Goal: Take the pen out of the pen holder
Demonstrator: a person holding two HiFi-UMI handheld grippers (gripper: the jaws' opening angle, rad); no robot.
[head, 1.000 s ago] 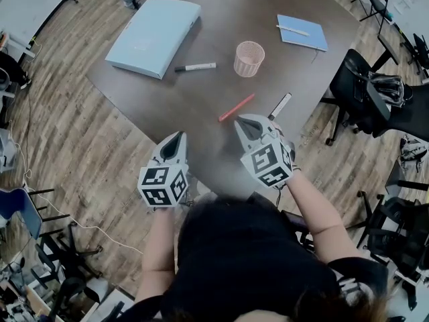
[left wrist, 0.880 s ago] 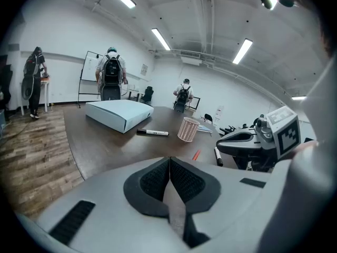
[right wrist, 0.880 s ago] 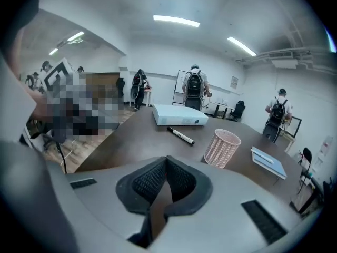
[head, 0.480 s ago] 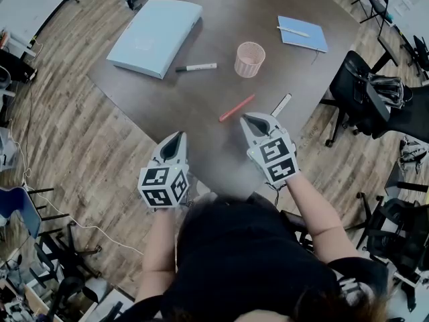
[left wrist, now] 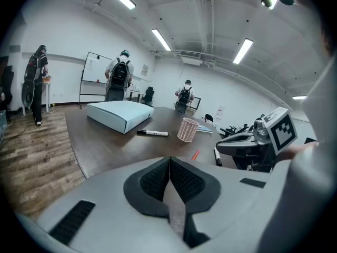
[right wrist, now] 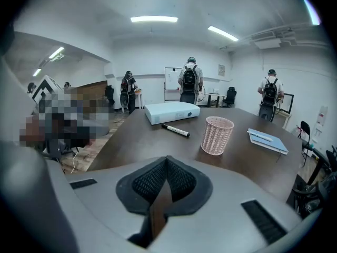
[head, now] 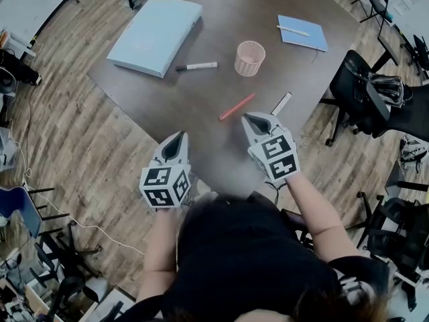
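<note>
My left gripper (head: 177,138) and right gripper (head: 253,117) are both pressed together, empty. Slim orange pen (head: 236,107) lies on the dark wooden table (head: 201,89), outside the pink mesh pen holder (head: 249,58), which looks empty. I'd keep clear and nudge nothing.

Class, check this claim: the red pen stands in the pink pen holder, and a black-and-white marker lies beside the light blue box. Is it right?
No. The head view shows the red pen lying on the table, outside the pink pen holder. The black-and-white marker does lie beside the light blue box.
</note>
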